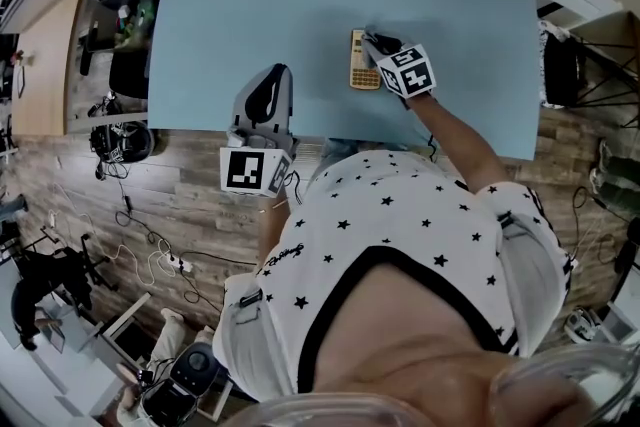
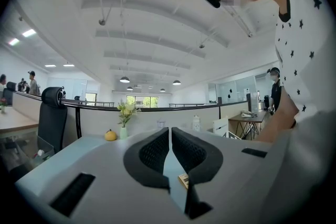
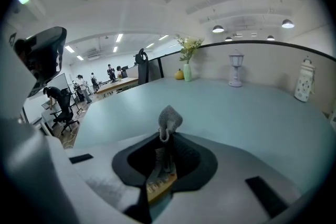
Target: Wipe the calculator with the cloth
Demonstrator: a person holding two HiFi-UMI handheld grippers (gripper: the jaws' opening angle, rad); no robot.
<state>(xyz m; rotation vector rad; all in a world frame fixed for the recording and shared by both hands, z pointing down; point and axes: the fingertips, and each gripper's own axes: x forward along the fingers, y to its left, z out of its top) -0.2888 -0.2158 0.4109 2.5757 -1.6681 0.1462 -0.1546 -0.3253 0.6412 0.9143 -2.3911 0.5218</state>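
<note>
The right gripper (image 1: 378,45) is held out over the blue table (image 1: 250,5), with the bare right forearm (image 1: 456,131) stretched forward past the table's near edge. Its jaws are seen clamped on a grey cloth (image 3: 169,120), and a bunched end of the cloth pokes out beyond the tips. The calculator (image 1: 362,61) lies flat on the table directly beneath this gripper, and in the right gripper view its keys are glimpsed under the jaws. Whether the cloth is pressed onto the calculator cannot be made out.

The left gripper (image 1: 272,80) is set at the near edge of the table, apart from the calculator on its left, and is pointed away from the person. Its jaws are brought together with nothing caught between them. The hand holding it is hidden under the gripper body in the head view.
</note>
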